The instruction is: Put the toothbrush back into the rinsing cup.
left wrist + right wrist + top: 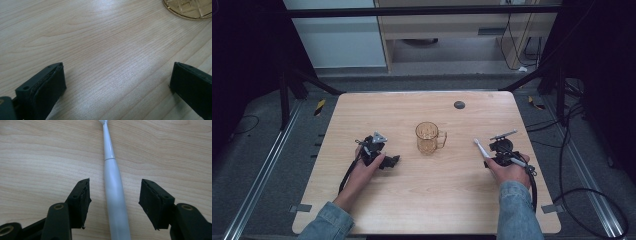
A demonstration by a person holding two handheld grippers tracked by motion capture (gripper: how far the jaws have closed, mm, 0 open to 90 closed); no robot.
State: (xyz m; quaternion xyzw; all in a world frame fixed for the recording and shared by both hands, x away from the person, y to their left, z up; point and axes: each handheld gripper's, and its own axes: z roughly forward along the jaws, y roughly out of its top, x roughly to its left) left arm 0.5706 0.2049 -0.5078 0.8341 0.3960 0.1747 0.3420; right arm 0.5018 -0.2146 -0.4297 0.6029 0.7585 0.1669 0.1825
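Between your two tools, the amber mug (429, 138) is the one upright obstacle, mid-worktop (422, 200). The white toothbrush (482, 149) lies low just right of it. Near edge and far corners stay open; a dark disc (459, 104) sits flat at far centre.

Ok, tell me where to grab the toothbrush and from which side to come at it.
Grip the toothbrush on its thick lower handle, not the thin neck. It lies flat on the table, so come down from above with one jaw on each long side. The right gripper is already lined up that way, its pads not yet touching the handle. The wide, round handle probably gives the steadiest hold.
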